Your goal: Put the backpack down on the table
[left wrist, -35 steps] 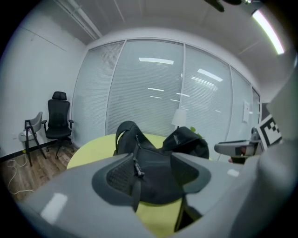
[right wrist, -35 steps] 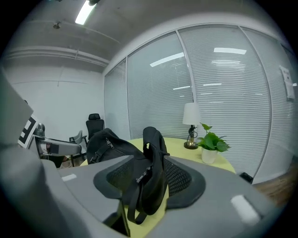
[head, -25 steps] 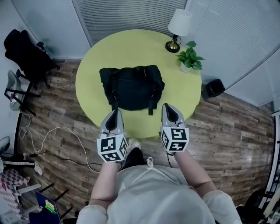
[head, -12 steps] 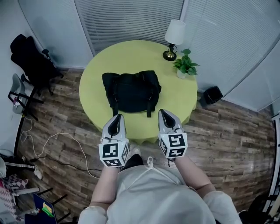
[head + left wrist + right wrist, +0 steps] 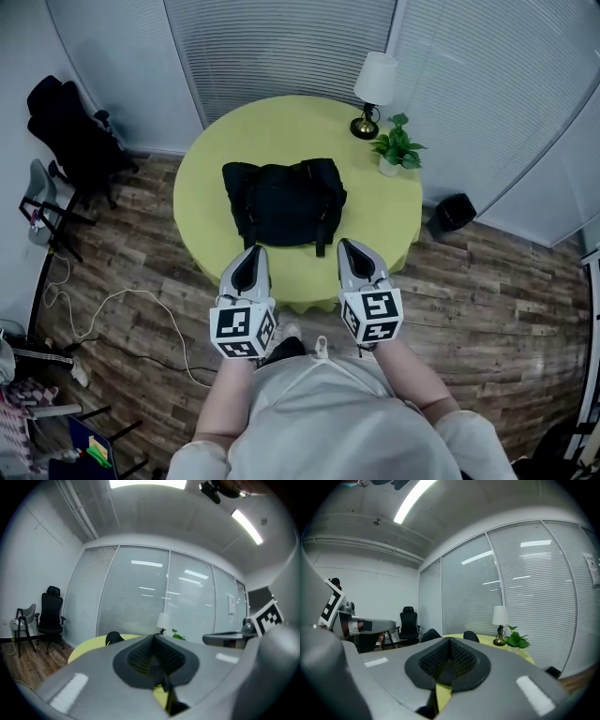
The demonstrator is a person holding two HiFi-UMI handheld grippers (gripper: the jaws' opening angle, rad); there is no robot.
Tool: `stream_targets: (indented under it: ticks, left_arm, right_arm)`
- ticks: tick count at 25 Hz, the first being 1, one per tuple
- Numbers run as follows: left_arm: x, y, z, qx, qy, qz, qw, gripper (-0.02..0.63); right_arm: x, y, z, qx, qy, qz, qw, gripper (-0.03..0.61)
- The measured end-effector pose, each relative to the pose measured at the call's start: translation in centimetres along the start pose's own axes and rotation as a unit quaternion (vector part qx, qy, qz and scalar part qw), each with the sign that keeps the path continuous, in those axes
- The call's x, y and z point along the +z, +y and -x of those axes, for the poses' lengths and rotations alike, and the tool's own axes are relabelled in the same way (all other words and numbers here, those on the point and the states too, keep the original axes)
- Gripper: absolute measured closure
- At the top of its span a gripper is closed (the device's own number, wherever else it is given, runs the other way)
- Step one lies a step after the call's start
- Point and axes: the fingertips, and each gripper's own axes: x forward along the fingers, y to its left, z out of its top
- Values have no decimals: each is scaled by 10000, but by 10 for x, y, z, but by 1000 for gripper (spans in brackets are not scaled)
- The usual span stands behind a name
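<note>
Yellow round table [image 5: 281, 122] on wood floor [image 5: 141, 253] bears the backpack [image 5: 284, 202]; left tool [image 5: 251, 255], right tool [image 5: 350, 247] pressed together.

We look down on a wood-plank floor [image 5: 487, 281] where a round yellow-green counter [image 5: 281, 127] stands close to glass walls hung with closed white blinds [image 5: 281, 47]. At the counter's far right edge stand a white-shaded lamp [image 5: 374, 80] and a small potted plant [image 5: 397, 148]. A black office chair [image 5: 70, 131] sits near the left wall, well apart from the counter, and a white cable [image 5: 122, 298] loops across the floor. A small black box [image 5: 454, 212] rests on the floor past the counter's right edge. Overhead, long strip lights [image 5: 412, 496] glow on the ceiling, and we see them mirrored in the blinds.
</note>
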Motion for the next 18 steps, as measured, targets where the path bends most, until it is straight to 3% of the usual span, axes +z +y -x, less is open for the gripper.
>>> stream_targets:
  ticks: [18]
  left_arm:
    - [-14,12,-16,-46,231,31,9997,607]
  right_arm:
    - [-12,-6,-20,-87,228,8,9997,580]
